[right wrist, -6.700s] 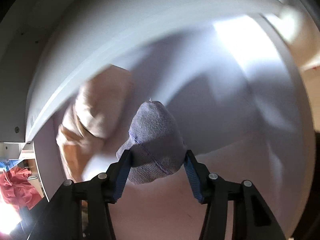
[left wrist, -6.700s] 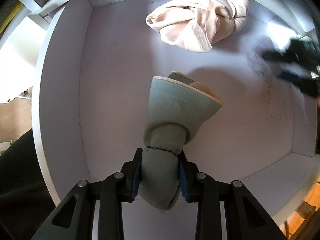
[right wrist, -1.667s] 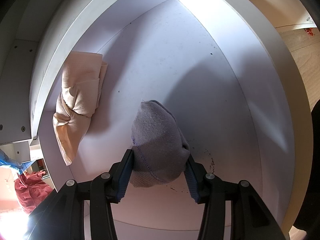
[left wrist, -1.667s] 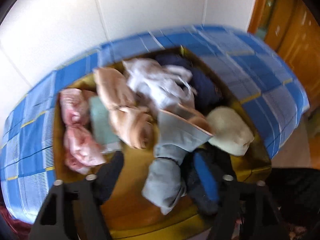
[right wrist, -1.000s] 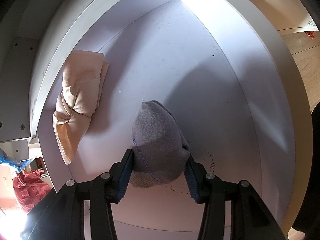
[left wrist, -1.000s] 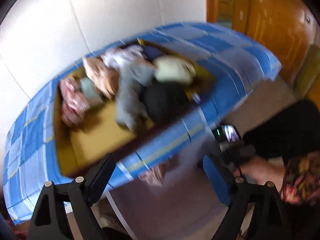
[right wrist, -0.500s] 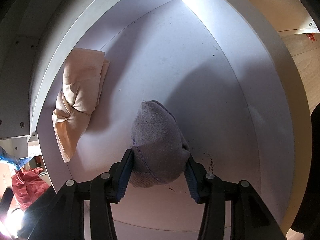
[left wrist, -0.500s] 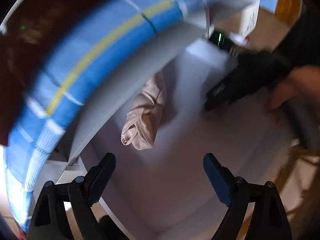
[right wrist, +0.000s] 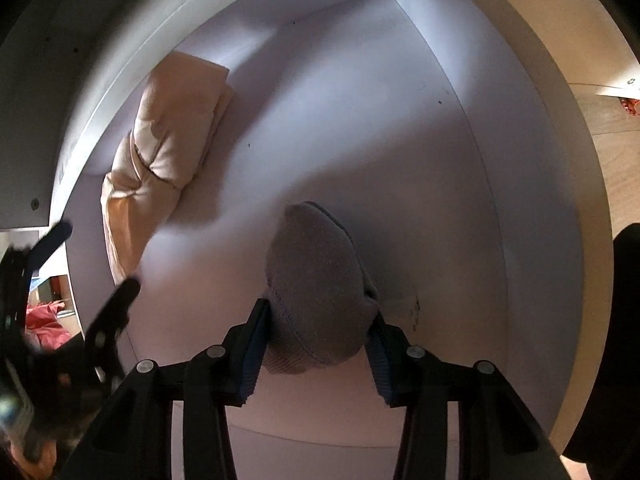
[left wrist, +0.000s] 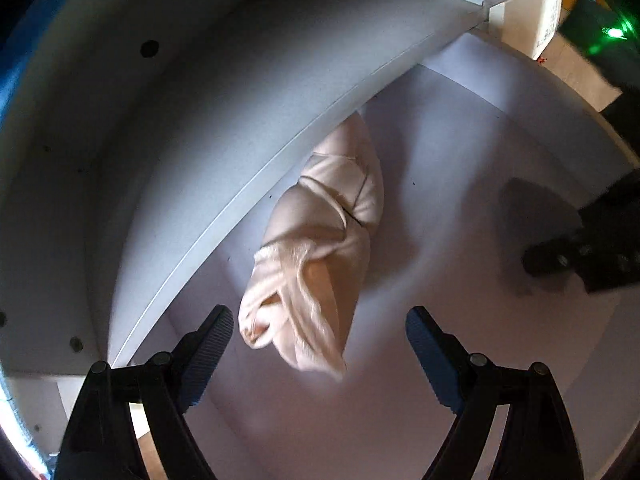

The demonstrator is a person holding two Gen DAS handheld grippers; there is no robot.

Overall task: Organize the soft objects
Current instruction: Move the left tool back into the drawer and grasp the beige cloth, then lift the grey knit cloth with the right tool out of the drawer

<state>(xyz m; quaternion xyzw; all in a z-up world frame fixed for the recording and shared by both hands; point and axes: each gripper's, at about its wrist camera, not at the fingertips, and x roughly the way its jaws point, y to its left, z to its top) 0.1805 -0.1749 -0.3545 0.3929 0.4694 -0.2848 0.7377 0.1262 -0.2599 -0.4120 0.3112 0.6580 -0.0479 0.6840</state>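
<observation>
Left gripper (left wrist: 319,350) hanging wide open and empty right over the cream rolled cloth (left wrist: 320,260), bundle's near end sitting between the two blue pads but touching neither. Long axis of that bundle running away from the fingers, up toward the drawer's back-left wall, so roughly in line with the pointing direction rather than across the jaws. Easy enough pinch across its narrow width, probably, if a grab is the plan. Definitely the nearer hand for it.

Right gripper (right wrist: 316,336) clamped on a grey sock (right wrist: 316,280), pads pressing both flanks, jaws having just been closing a bit tighter on it. Sock's free end poking forward and down toward the drawer floor, maybe brushing it, hard to say.

White drawer (right wrist: 520,184) holding just the cream bundle along its left wall so far, plus the grey sock hovering in the middle, not yet let go. Bundle and sock well apart, so plenty of bare floor between them. Bit of red fabric (right wrist: 44,320) peeking outside the drawer, bottom left of the right wrist view.
</observation>
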